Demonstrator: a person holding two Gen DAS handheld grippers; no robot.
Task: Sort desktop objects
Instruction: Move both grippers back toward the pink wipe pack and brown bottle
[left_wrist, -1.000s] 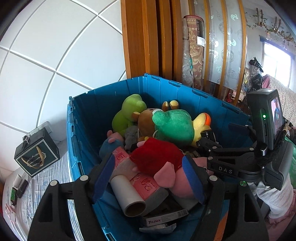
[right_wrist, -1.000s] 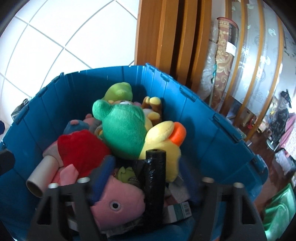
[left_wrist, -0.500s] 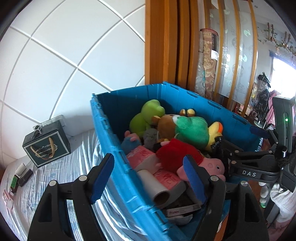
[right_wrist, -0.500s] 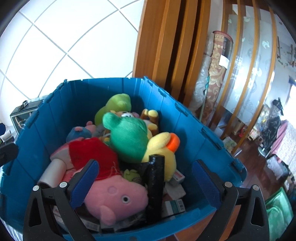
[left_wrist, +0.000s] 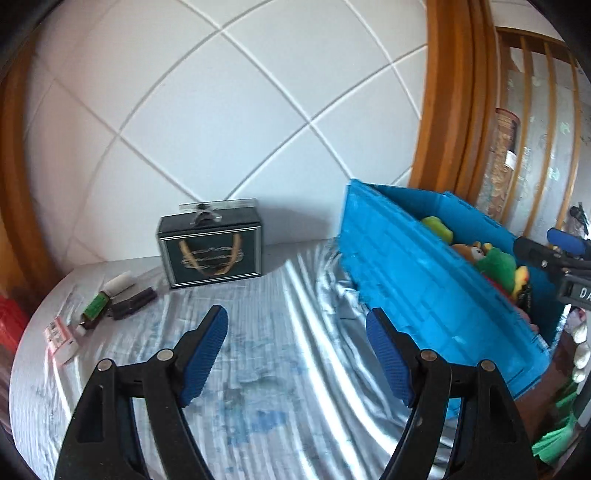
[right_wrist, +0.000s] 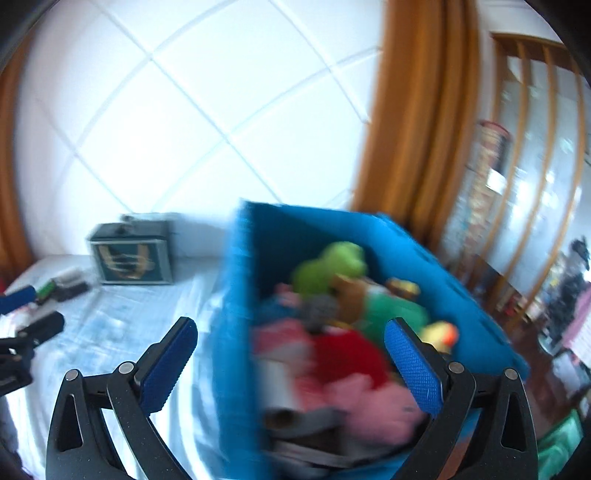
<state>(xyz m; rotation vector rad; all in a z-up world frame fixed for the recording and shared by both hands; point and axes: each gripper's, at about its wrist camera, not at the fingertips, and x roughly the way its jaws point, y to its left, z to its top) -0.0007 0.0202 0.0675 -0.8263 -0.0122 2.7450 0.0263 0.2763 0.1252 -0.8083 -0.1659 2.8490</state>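
While both hand-held grippers are held open and empty, loose items are sought.
The left hand-held gripper (left_wrist: 295, 354) should be centred over the green bottle (left_wrist: 95, 305) before closing; the right hand-held gripper (right_wrist: 291, 365) hangs by the blue bin (right_wrist: 236, 332).

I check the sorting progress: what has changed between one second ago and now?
The right gripper let go of the black roll into the blue crate and now stands open. Both views have swung left, the left gripper away from the crate, over the table. The toys stayed in the crate; the dark box is unmoved.

Left hand-held gripper (left_wrist: 297, 325): its 2 blue-padded jaws stand apart, nothing between them. Right hand-held gripper (right_wrist: 291, 334) gapes wide, empty, angled downward.
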